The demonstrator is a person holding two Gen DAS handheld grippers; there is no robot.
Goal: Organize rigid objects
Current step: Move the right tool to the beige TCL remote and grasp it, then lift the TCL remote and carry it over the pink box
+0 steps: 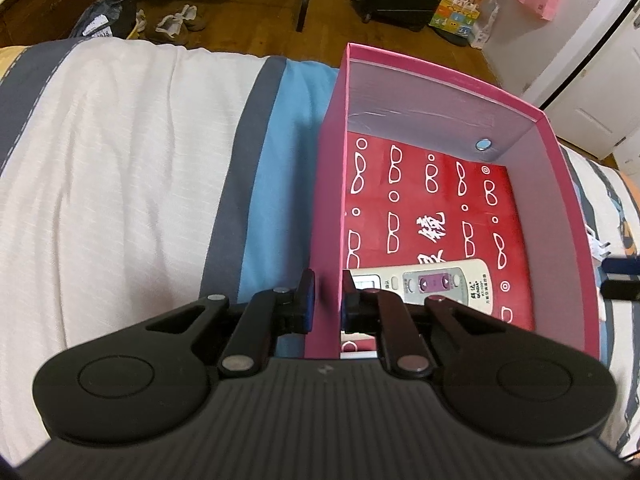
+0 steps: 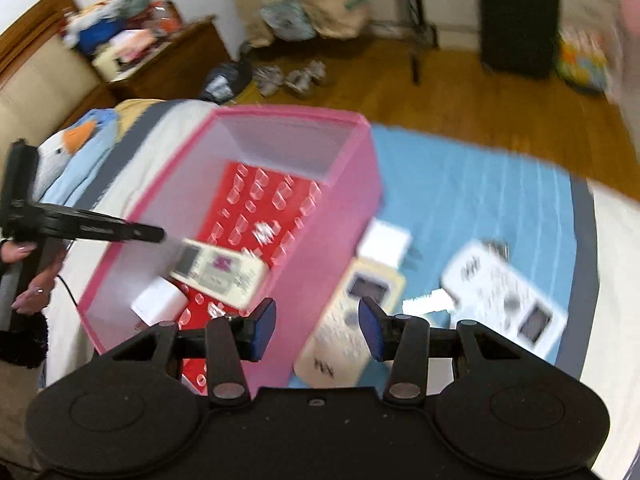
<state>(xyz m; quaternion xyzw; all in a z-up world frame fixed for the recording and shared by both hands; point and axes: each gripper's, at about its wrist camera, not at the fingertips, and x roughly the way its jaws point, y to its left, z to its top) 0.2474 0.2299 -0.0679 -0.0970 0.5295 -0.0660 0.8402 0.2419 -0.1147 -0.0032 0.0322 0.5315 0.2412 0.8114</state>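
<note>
A pink box [image 1: 332, 184] with a red patterned floor stands on the bed. A cream remote [image 1: 436, 282] lies inside it near the front. My left gripper [image 1: 326, 300] straddles the box's left wall, one finger outside and one inside, closed against it. In the blurred right wrist view the box [image 2: 344, 216] holds the remote [image 2: 220, 270] and a white block [image 2: 160, 300]. My right gripper [image 2: 316, 328] is open and empty above the box's right wall. Beside the box lie a cream remote [image 2: 348, 332], a white cube [image 2: 386, 242] and a white remote [image 2: 504, 300].
The bed has white [image 1: 120, 160], grey and blue [image 1: 280, 184] bedding. The left gripper's body [image 2: 80, 230] and a hand show at the left of the right wrist view. A plush toy [image 2: 80, 140] lies at the bed's far left. Shoes and bags sit on the wood floor beyond.
</note>
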